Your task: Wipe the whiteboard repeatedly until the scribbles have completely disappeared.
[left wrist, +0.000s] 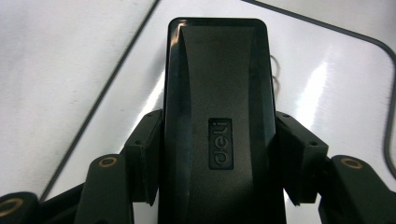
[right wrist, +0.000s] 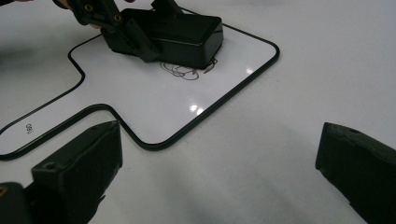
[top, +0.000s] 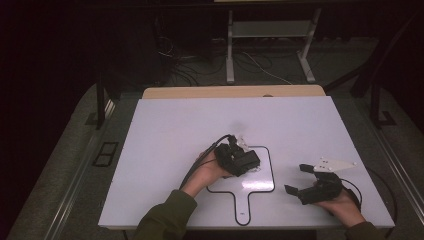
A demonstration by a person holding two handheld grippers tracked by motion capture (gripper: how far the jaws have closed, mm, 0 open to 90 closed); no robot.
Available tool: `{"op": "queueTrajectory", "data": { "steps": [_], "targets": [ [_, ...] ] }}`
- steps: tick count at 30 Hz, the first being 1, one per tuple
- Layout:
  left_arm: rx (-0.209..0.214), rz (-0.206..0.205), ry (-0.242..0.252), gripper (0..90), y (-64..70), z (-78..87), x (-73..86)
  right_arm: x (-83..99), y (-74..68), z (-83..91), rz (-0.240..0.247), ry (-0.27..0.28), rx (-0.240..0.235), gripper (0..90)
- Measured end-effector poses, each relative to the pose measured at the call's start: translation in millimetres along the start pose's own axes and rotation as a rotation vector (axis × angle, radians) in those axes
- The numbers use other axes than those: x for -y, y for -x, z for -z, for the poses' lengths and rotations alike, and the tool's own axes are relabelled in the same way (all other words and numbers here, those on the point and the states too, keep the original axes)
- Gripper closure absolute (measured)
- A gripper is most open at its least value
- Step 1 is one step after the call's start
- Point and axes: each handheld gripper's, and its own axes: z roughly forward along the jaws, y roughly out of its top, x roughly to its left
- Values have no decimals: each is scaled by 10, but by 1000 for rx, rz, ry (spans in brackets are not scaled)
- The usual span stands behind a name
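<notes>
- The table [top: 165, 130] has a plain white top that catches soft glare from lights overhead; a strip of pale wood shows along its far edge.
- A small whiteboard [top: 260, 186] with a thin black border and a short handle lies flat on the near middle of the table, its handle pointing toward the person.
- The left hand-held gripper [top: 239, 161] has its jaws closed tight on both sides of a black eraser [left wrist: 217, 93], which bears an embossed "deli" mark.
- In the right gripper view the eraser [right wrist: 184, 32] rests on the whiteboard's [right wrist: 219, 74] surface, just beside a thin scribble [right wrist: 184, 72] of dark ink.
- The right hand-held gripper [top: 299, 180] sits low over the bare table right of the whiteboard, jaws spread wide and holding nothing.
- A green sleeve [top: 165, 217] covers the left forearm.
- The room beyond the table is dim: grey floor, loose cables [top: 190, 65], and the white legs of a stand [top: 230, 50] at the back.
</notes>
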Motion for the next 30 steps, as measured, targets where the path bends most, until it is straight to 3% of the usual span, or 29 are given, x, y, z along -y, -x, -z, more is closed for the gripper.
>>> {"op": "queueTrajectory", "data": {
  "steps": [6, 7, 14, 30],
  "targets": [
    [-22, 18, -3, 394, -121, -6, -13, 1, 9, 2, 2, 3, 1, 0],
    [-34, 0, -3, 393, -155, -10, -24, 1, 11, 2, 2, 2, 1, 0],
    [-40, -5, -12, 394, -243, -44, -83, 2, 14, 3, 0, 2, 1, 0],
    [17, -76, -18, 393, 19, -128, -219, 3, 9, 1, 1, 1, -1, 0]
  ]
}}
